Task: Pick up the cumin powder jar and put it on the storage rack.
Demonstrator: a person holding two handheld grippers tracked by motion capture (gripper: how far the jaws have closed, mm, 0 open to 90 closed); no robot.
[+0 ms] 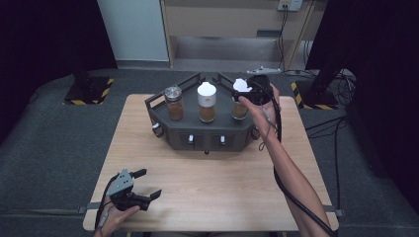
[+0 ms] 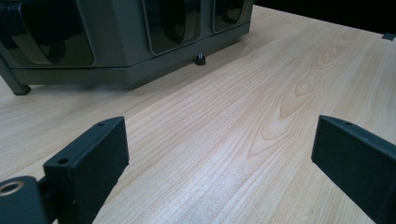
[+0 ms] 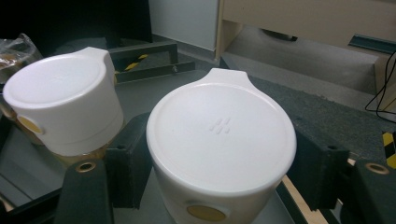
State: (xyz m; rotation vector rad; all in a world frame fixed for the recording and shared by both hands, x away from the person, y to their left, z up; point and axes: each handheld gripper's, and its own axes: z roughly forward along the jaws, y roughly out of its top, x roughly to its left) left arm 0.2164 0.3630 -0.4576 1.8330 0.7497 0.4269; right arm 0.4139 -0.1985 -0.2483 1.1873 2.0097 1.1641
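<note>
A dark rack [image 1: 197, 136] stands at the table's far middle and carries three jars of brown contents. One jar has a metal lid [image 1: 173, 102], the middle jar a white cap [image 1: 206, 101]. My right gripper [image 1: 248, 92] is at the rack's right end, shut on the third jar [image 1: 240, 109] by its white cap [image 3: 219, 135]. Its black pads [image 3: 128, 158] press the cap from both sides. The middle jar's cap [image 3: 65, 100] sits just to its left. My left gripper [image 1: 149, 183] rests near the table's front left, open and holding nothing [image 2: 219, 126].
The rack's front wall [image 2: 116, 42] with its dark windows faces my left gripper, a small foot [image 2: 200, 59] under it. Bare wooden table [image 1: 222, 177] lies between the rack and the front edge. A black cable [image 1: 291, 192] trails along the right forearm.
</note>
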